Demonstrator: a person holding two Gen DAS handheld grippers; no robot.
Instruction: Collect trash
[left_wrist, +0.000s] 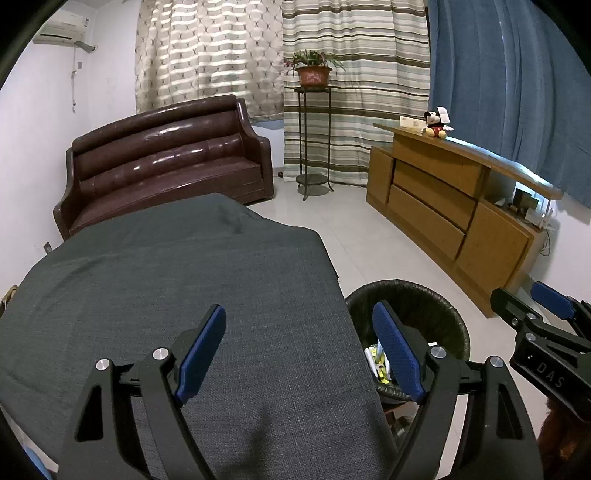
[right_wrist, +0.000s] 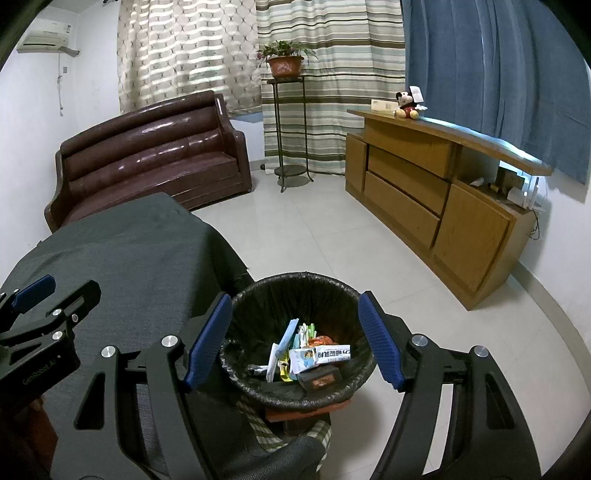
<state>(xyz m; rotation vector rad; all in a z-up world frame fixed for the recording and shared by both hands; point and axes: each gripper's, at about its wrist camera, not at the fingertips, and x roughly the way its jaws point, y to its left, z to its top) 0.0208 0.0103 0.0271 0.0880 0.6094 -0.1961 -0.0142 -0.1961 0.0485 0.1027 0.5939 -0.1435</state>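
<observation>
A round bin lined with a black bag stands on the floor by the table's right edge. It holds several wrappers and packets. My right gripper is open and empty, directly above the bin. My left gripper is open and empty above the grey cloth-covered table, with the bin just to its right. Trash shows inside it. The right gripper shows at the right edge of the left wrist view; the left gripper shows at the left of the right wrist view.
A brown leather sofa stands behind the table. A plant stand is by the curtains. A wooden cabinet with a Mickey toy lines the right wall. White tile floor lies between them.
</observation>
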